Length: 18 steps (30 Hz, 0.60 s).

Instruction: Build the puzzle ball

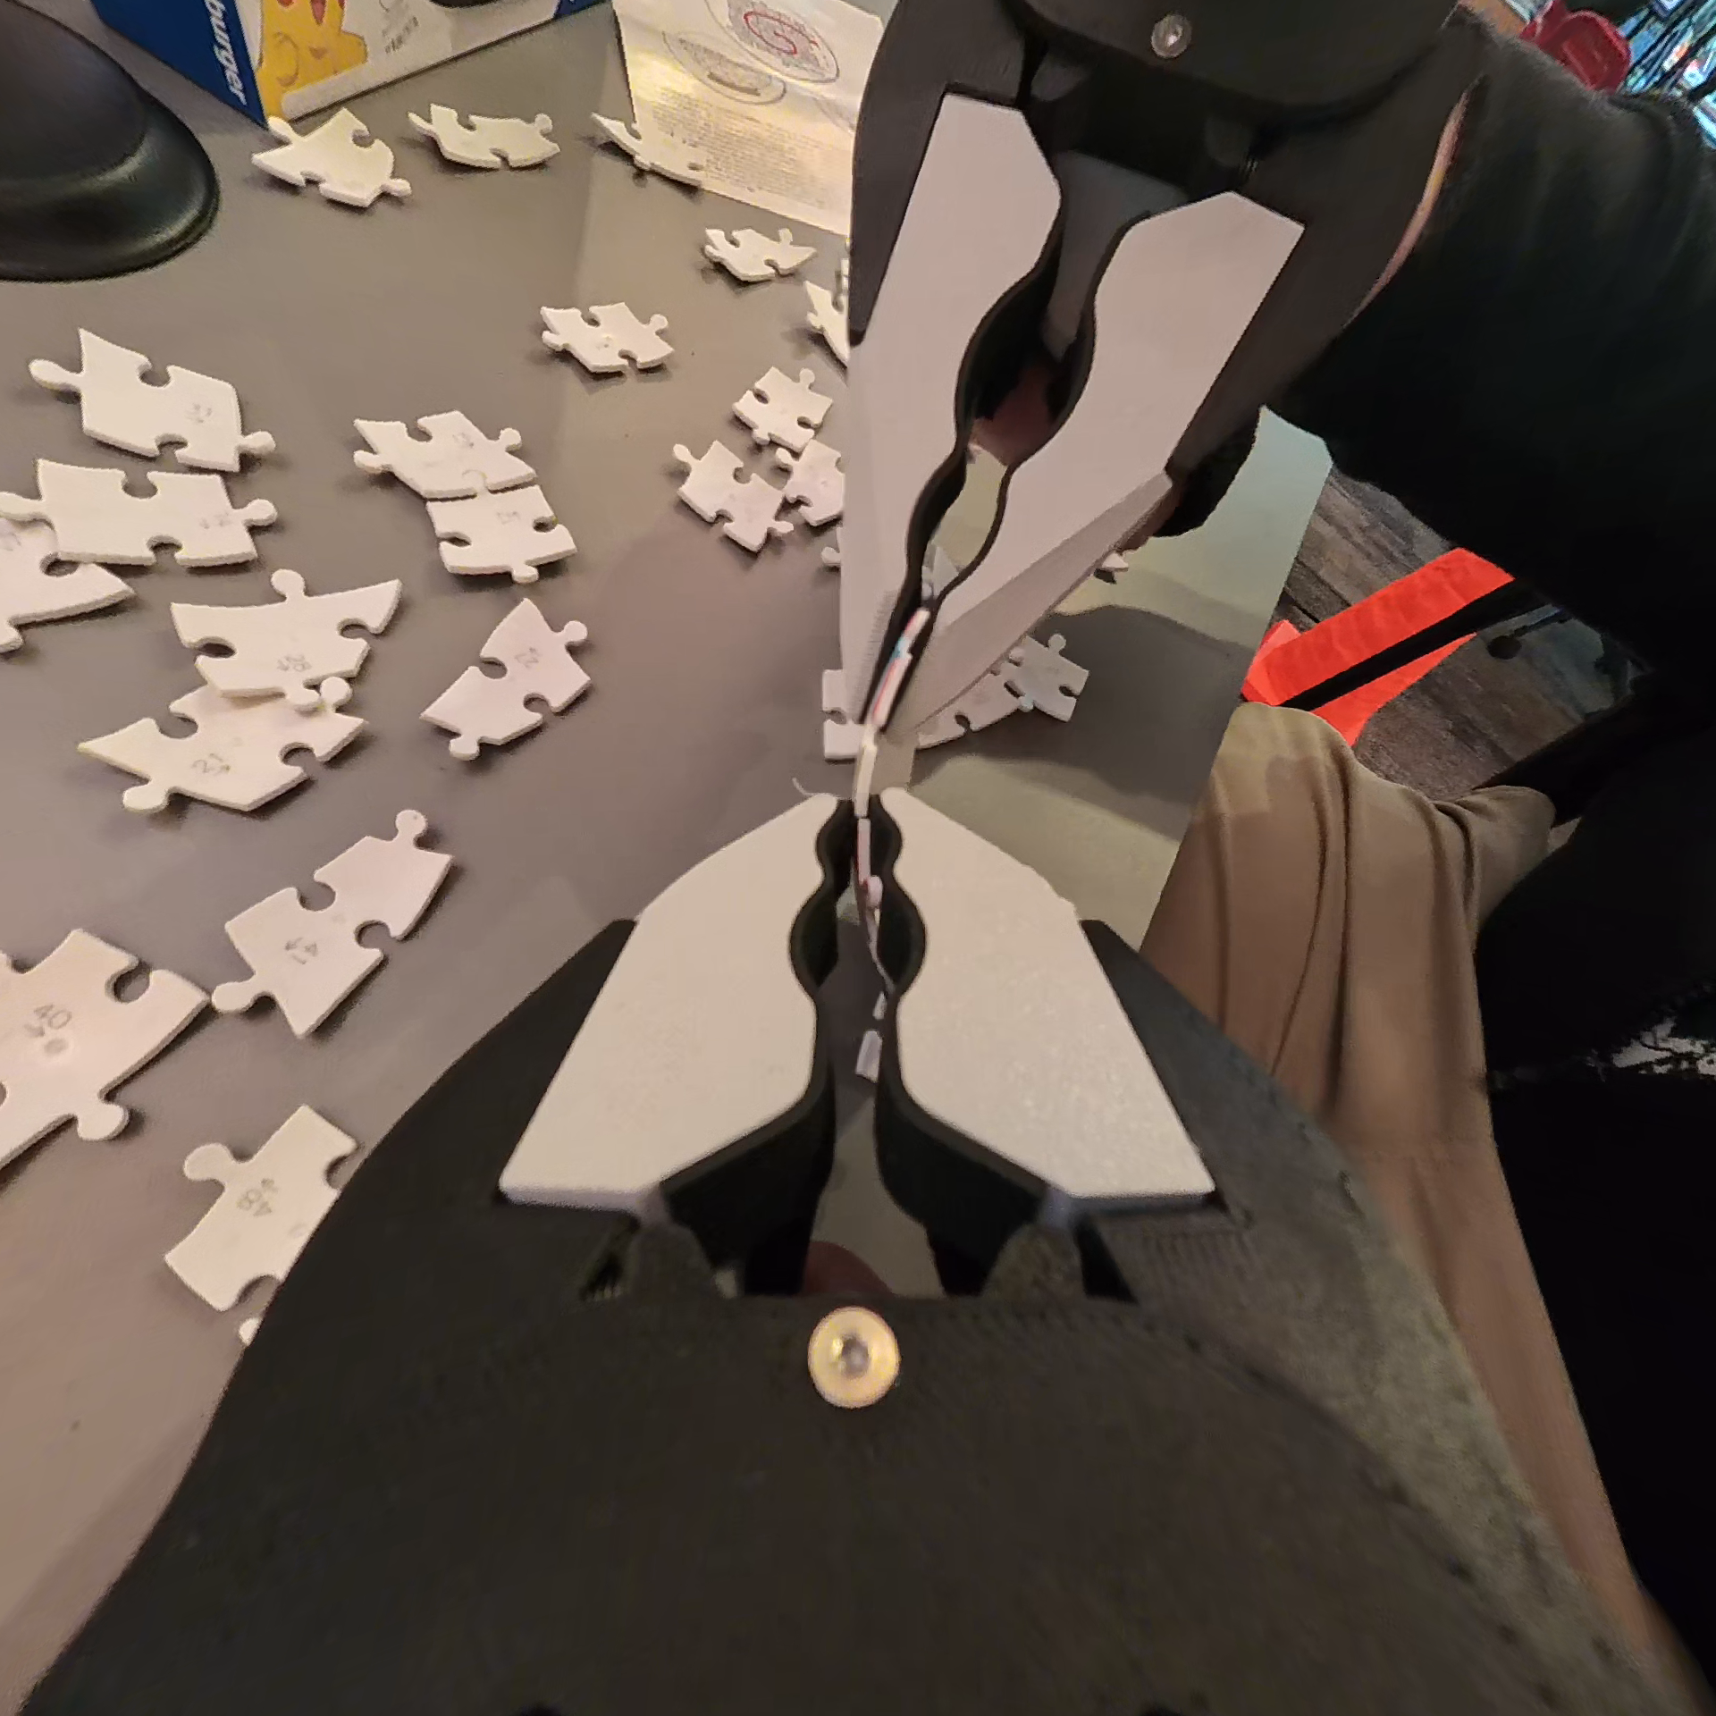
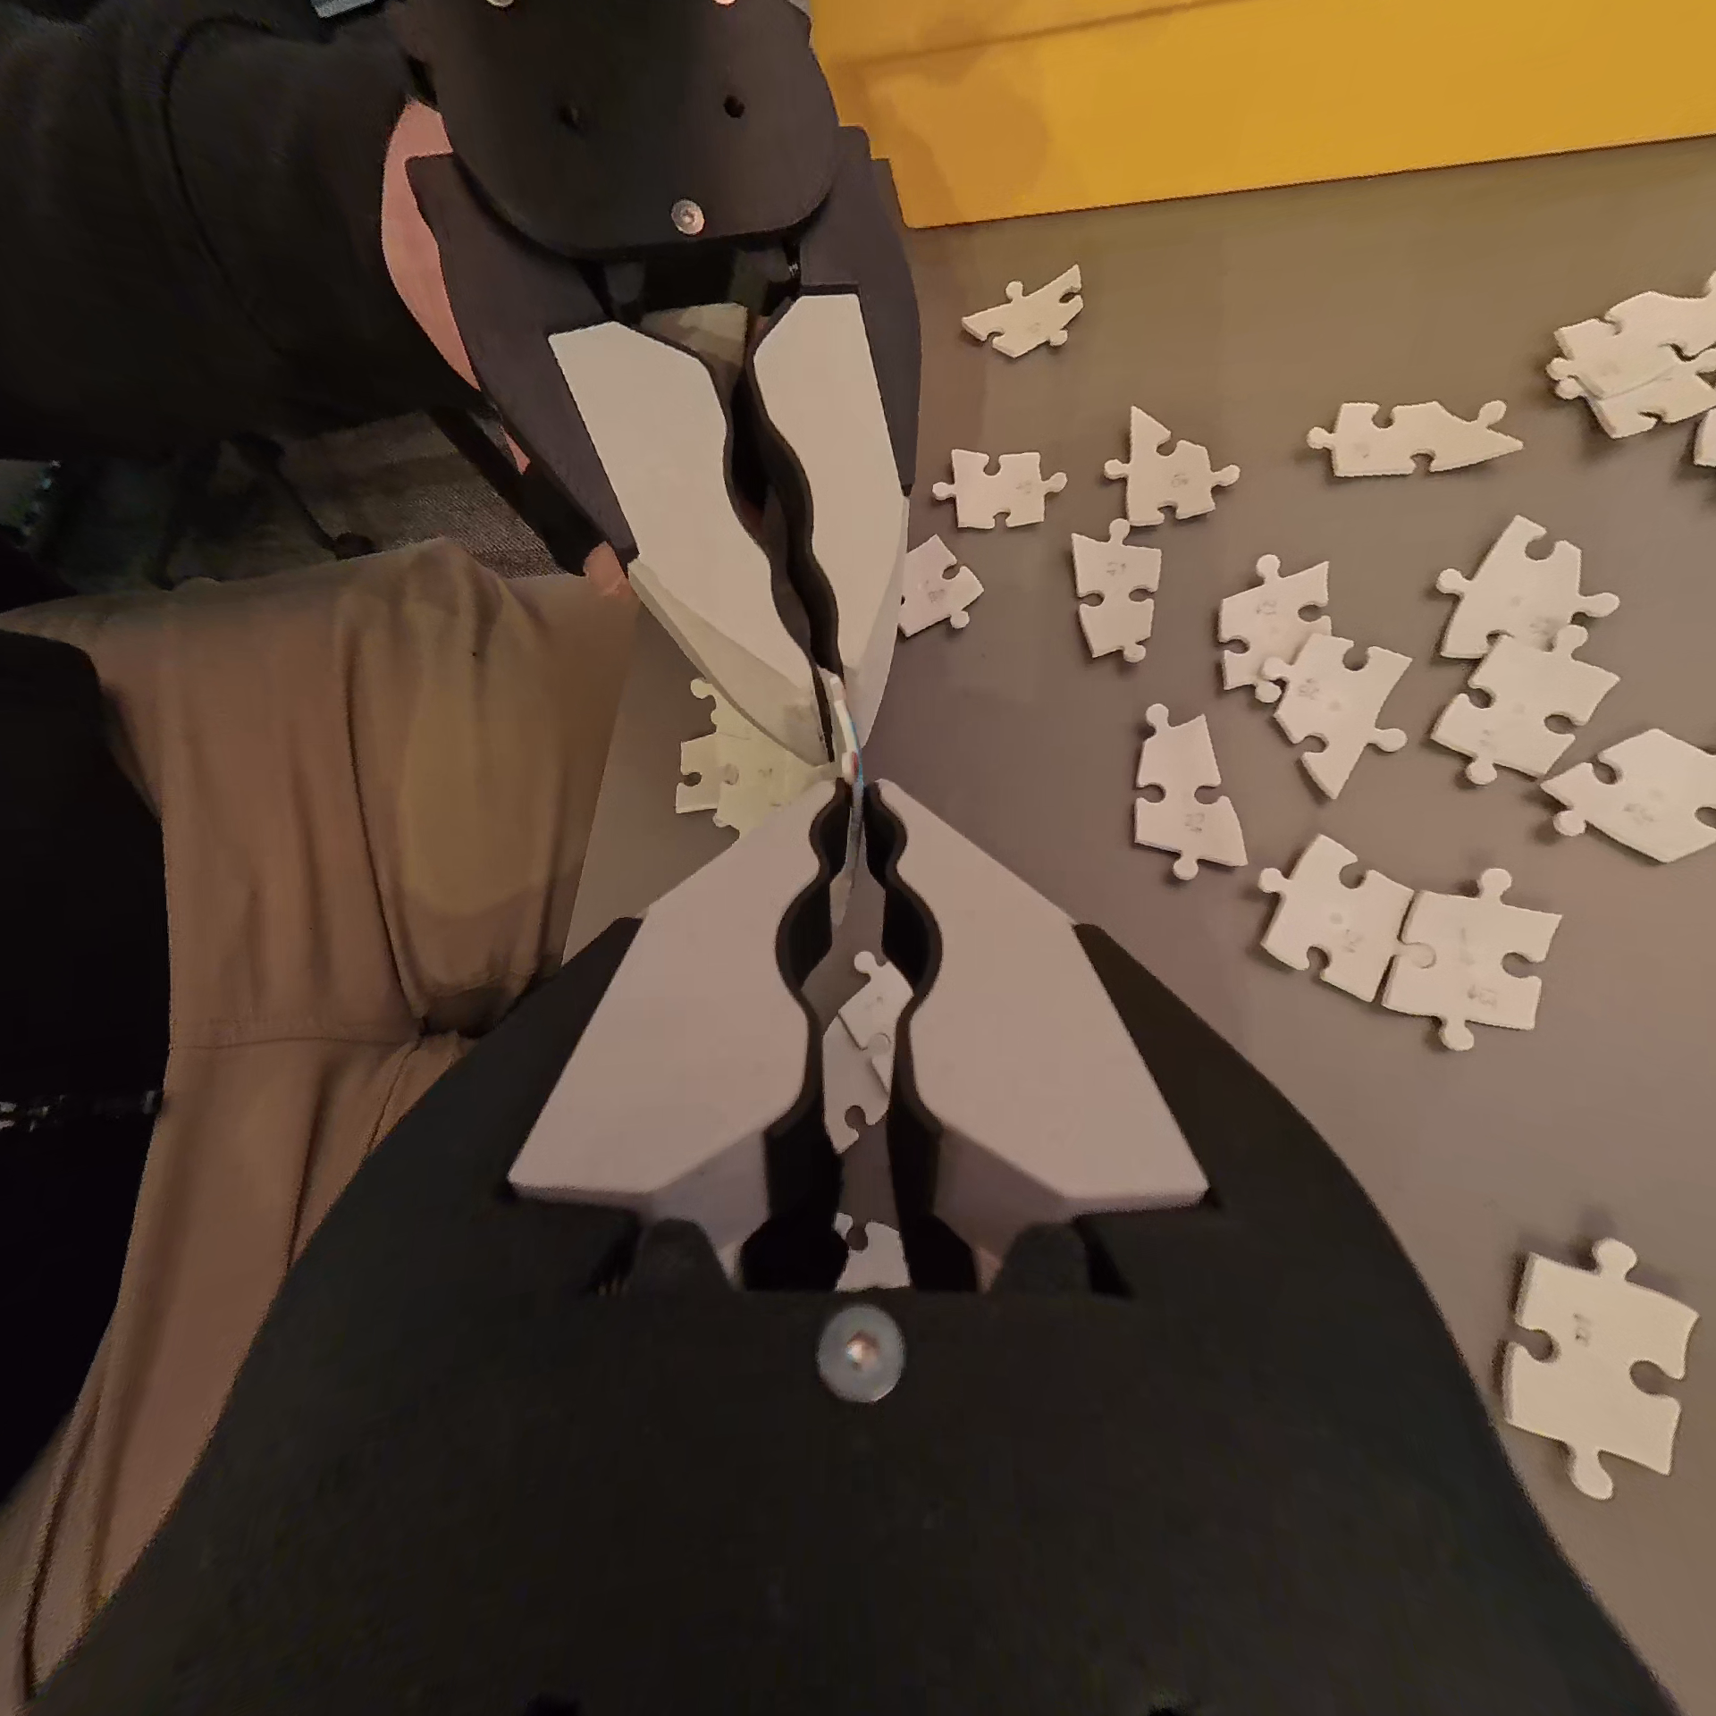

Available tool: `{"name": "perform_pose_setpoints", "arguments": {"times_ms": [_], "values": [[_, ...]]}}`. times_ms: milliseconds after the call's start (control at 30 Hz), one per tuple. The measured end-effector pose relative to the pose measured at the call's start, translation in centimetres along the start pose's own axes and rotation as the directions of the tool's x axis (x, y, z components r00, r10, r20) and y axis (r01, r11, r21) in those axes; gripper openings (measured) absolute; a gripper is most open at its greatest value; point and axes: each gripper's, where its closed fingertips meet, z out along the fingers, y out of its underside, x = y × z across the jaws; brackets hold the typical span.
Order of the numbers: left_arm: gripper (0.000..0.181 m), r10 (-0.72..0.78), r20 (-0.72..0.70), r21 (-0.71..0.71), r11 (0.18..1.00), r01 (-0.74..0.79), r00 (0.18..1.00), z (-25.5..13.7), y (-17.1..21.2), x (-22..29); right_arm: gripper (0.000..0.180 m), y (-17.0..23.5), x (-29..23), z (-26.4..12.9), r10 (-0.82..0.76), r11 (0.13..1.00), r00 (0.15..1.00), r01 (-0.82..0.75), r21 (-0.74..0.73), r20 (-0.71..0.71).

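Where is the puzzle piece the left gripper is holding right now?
In the left wrist view the piece stands edge-on, pinched at the left gripper tips, meeting the right gripper above the grey table's near edge.

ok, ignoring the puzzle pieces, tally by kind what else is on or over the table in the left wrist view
Grippers: 2 (left gripper, right gripper)
Blue and yellow box: 1
Printed paper sheet: 1
Black domed object: 1
Total: 5
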Motion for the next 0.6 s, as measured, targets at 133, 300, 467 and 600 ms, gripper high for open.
{"name": "perform_pose_setpoints", "arguments": {"times_ms": [133, 300, 467, 600], "values": [[0.003, 0.003, 0.006, 0.003, 1.0, -0.003, 1.0, 0.01, -0.02, -0.05, 0.01, 0.01, 0.45, -0.38, -0.01, 1.0, 0.999, 0.01, -0.008, -0.032], [0.003, 0.005, 0.011, 0.011, 1.0, -0.005, 1.0, 0.13, -0.19, -0.03, 0.003, 0.02, 0.29, -0.15, -0.016, 1.0, 1.0, 0.015, -0.007, -0.027], [0.003, 0.006, 0.021, 0.017, 1.0, -0.006, 1.0, 0.03, -0.26, -0.17, 0.001, -0.23, 0.19, -0.09, 0.01, 1.0, 1.0, -0.01, 0.016, -0.004], [0.003, 0.004, 0.022, 0.021, 1.0, -0.005, 1.0, 0.01, -0.31, -0.2, 0.001, -0.29, 0.19, -0.1, 0.005, 1.0, 1.0, -0.005, 0.017, -0.009]]}}
